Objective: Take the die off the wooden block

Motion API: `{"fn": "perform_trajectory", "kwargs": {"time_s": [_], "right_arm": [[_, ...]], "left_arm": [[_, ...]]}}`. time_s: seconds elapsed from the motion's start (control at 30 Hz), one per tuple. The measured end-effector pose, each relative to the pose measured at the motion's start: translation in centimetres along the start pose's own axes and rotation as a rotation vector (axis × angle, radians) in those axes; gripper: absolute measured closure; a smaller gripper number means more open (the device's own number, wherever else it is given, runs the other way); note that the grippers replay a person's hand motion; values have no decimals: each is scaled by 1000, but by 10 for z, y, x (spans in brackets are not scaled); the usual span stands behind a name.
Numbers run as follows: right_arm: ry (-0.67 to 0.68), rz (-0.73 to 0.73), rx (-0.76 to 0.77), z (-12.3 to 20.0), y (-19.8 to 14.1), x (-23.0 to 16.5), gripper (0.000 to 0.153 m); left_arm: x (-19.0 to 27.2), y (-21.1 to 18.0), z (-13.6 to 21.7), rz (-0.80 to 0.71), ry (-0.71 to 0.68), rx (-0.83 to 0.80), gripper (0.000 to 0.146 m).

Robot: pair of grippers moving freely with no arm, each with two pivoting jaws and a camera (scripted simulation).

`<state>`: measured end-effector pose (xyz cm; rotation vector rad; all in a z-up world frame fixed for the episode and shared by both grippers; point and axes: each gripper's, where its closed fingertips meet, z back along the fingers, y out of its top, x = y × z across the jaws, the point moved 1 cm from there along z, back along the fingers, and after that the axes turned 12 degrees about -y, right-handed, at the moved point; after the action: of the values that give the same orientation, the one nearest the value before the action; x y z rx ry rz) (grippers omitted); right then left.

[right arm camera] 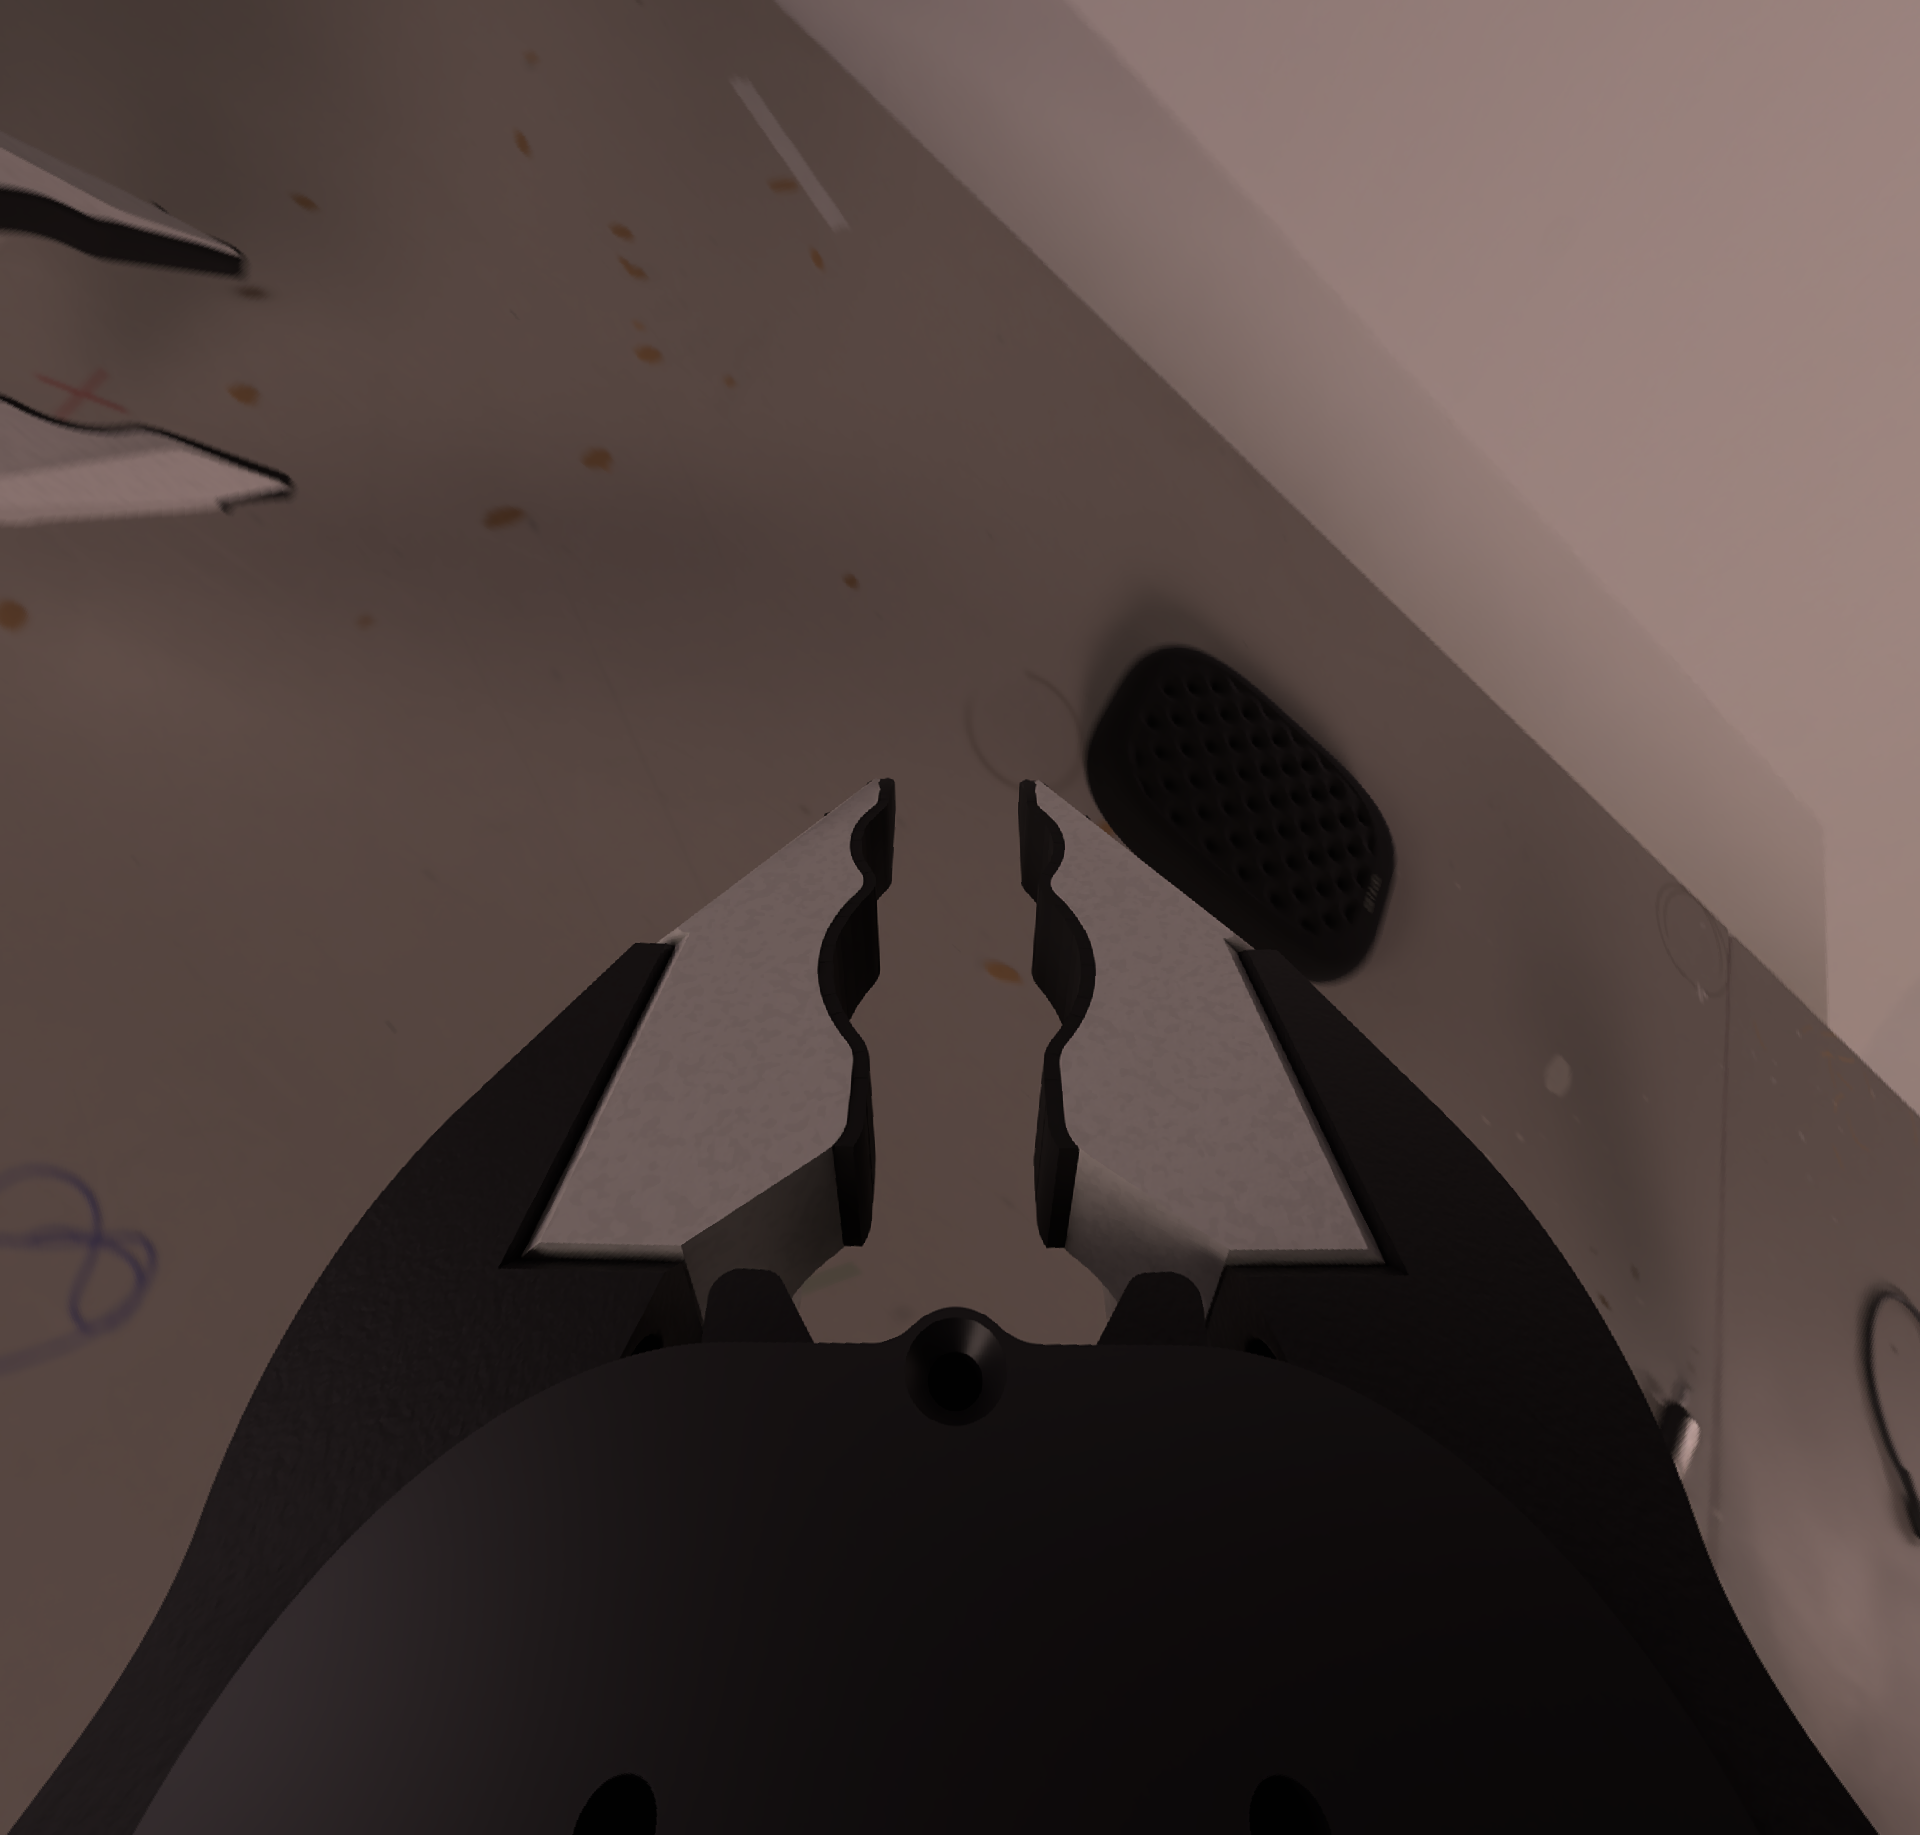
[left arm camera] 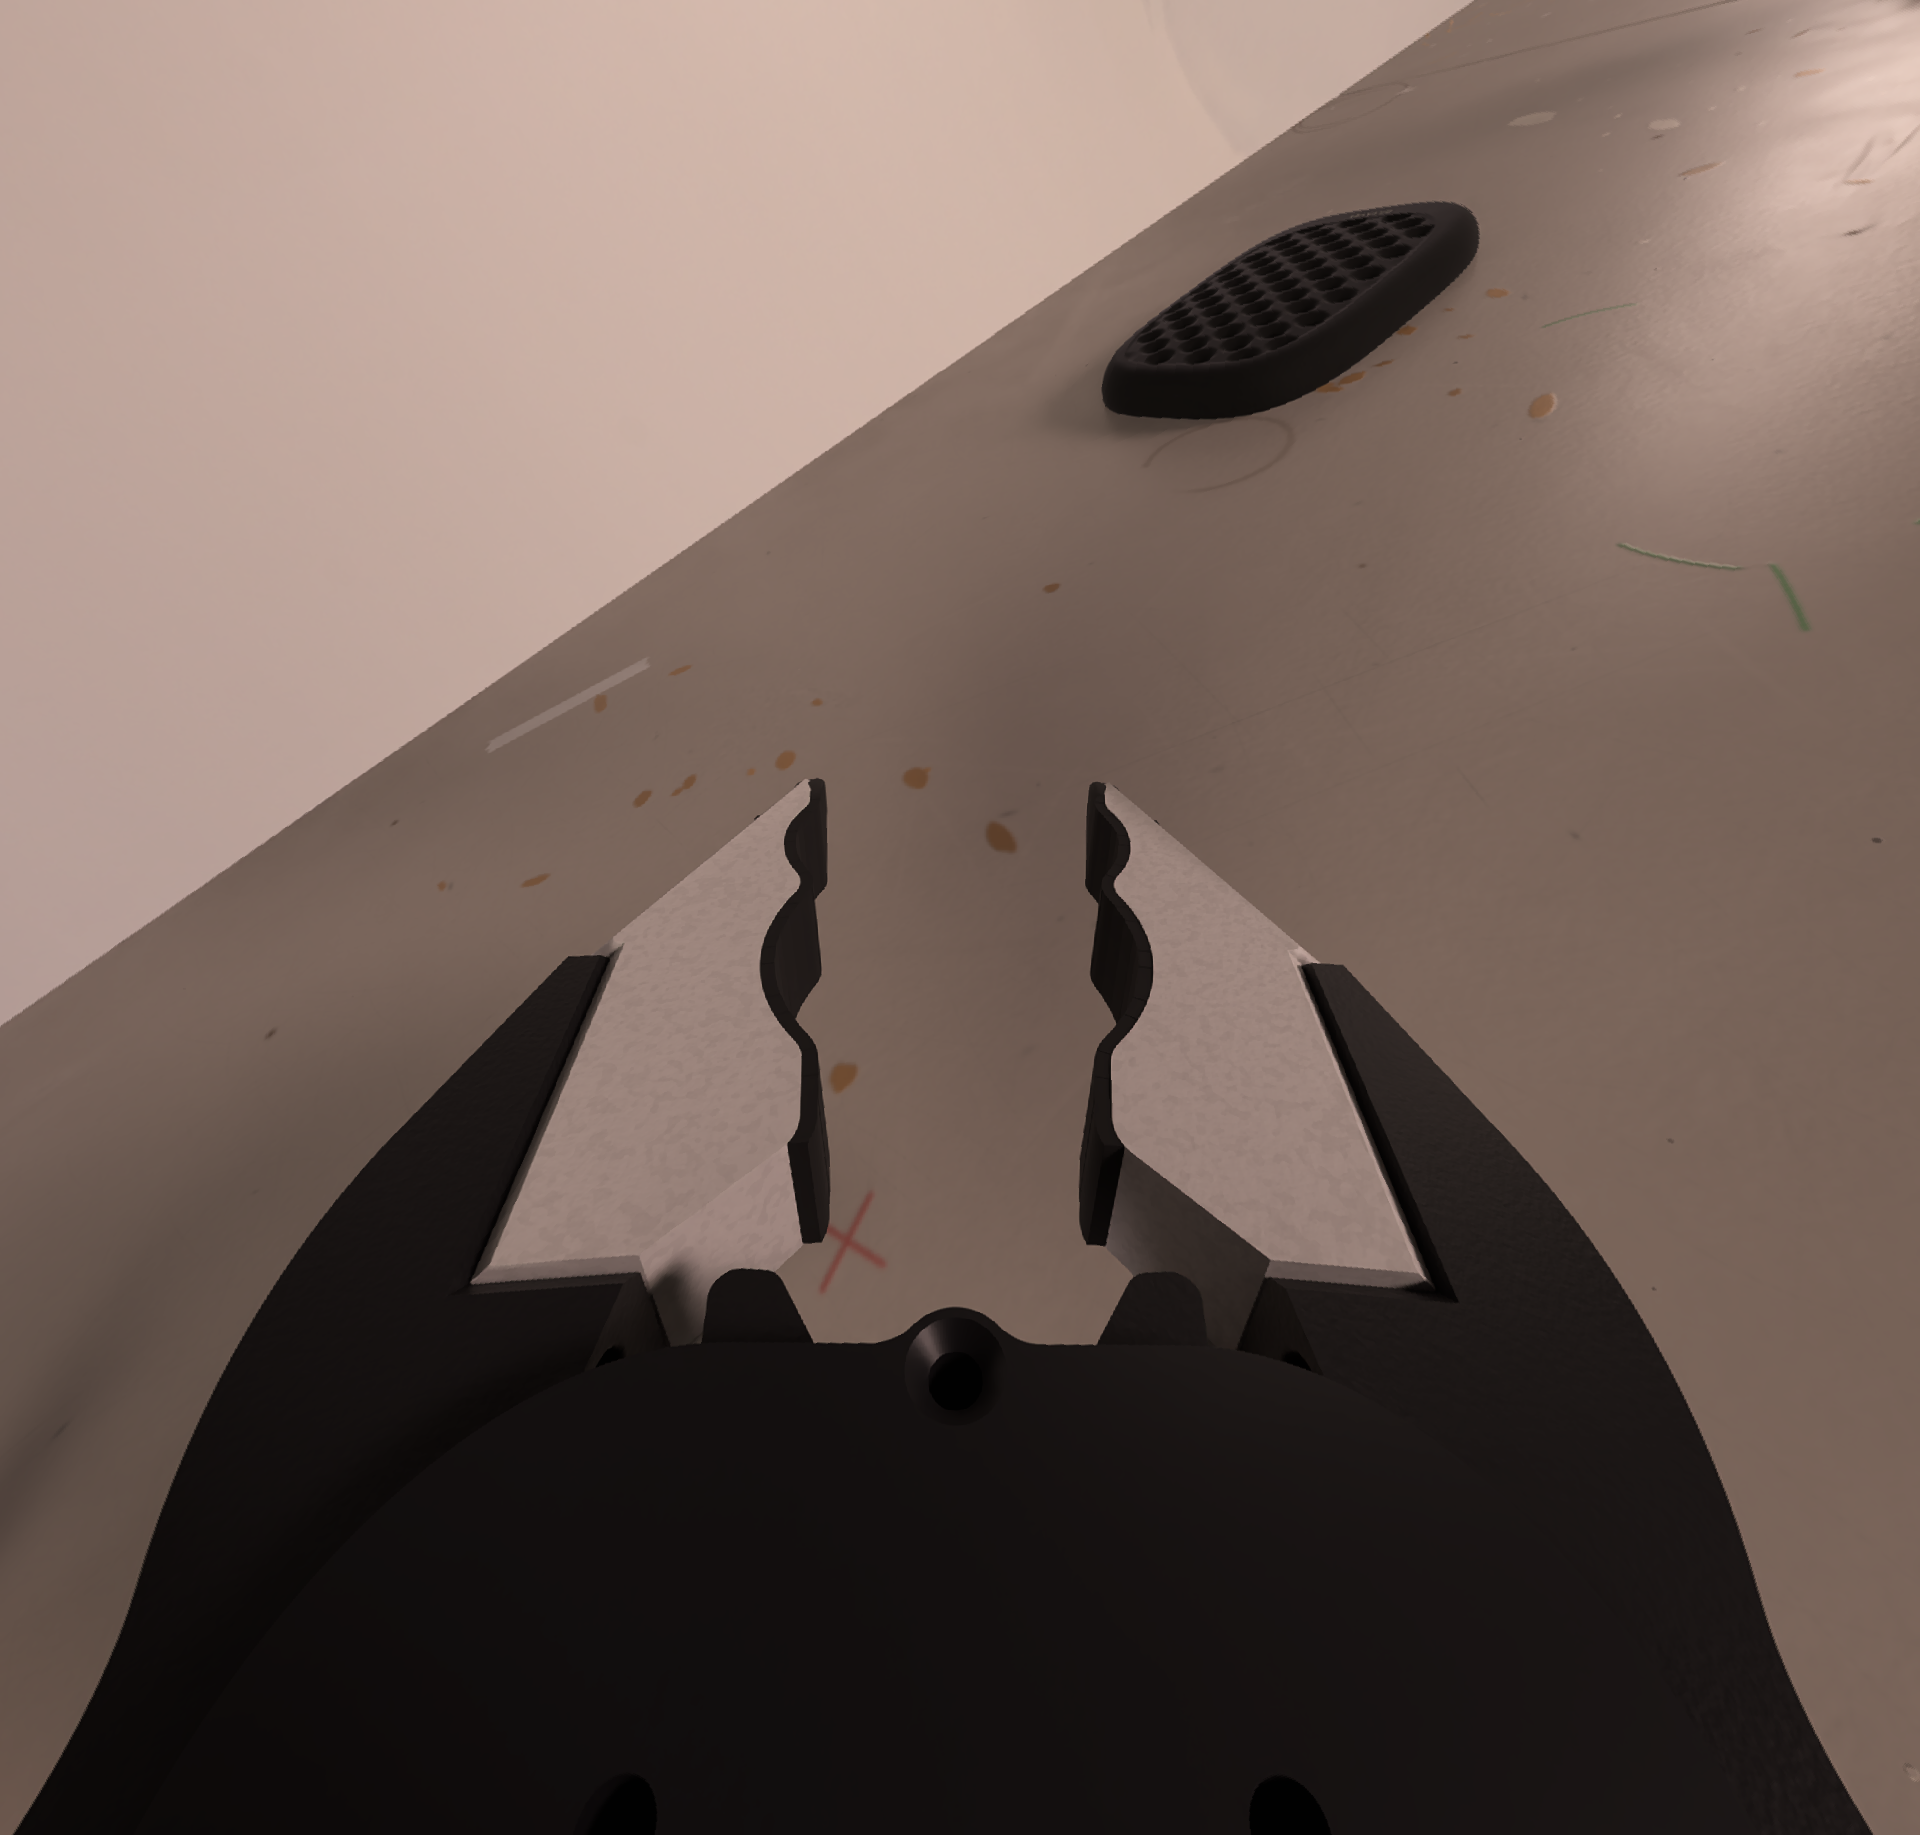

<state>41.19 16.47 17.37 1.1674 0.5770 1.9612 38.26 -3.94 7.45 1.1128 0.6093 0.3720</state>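
Note:
Neither the die nor the wooden block shows in either view. My left gripper is open and empty, hovering low over the stained grey table. My right gripper is also open and empty, with a narrower gap between its jaws, above the same table. The left gripper also shows in the right wrist view at the upper left, its jaws apart.
A black perforated oval pad lies near the table's far edge; it also shows in the right wrist view, just right of my right fingertips. A red cross mark is on the table. A thin black cable lies at the far right.

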Motion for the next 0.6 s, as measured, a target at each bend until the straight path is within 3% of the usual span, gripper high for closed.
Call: {"fn": "perform_trajectory", "kwargs": {"time_s": [0.23, 0.33, 0.6], "right_arm": [[-76, -148, 39, -37, 9, -75, 131], [-180, -201, 46, -56, -3, -83, 146], [-164, -223, 34, -72, -14, -101, 145]], "left_arm": [[1, 0, 1, -3, -1, 1, 96], [1, 0, 1, -2, 0, 5, 96], [2, 1, 1, -23, 3, 5, 96]]}}
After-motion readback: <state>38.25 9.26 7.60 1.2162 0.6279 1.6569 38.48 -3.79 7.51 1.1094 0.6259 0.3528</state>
